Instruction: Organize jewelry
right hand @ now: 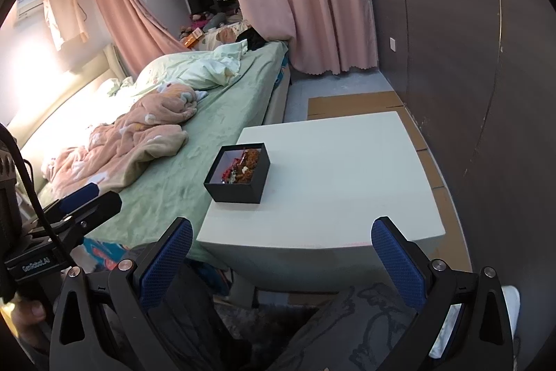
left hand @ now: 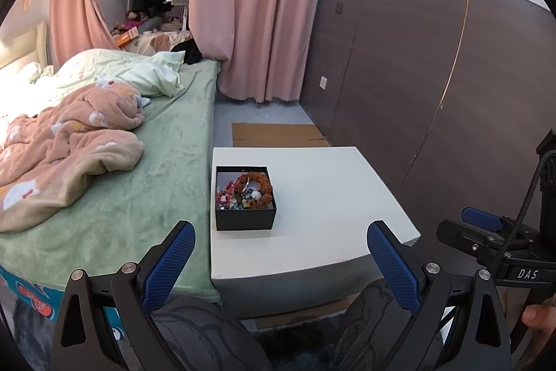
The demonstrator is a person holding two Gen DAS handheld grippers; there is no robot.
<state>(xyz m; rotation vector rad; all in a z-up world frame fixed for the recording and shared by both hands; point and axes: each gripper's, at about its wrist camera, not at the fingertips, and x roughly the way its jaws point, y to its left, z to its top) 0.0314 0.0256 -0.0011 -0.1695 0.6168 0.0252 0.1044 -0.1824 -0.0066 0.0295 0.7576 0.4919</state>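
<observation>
A small black box stands near the left edge of a white table. Inside it lies a heap of jewelry: a brown beaded bracelet, red beads and small mixed pieces. My left gripper is open, held back from the table's near edge, with nothing between its blue pads. My right gripper is open too, in front of the table's near edge and empty. Each gripper shows at the side of the other's view.
A bed with a green sheet and a rumpled pink blanket adjoins the table's left side. Dark wall panels run along the right. Flat cardboard lies on the floor beyond the table, before pink curtains.
</observation>
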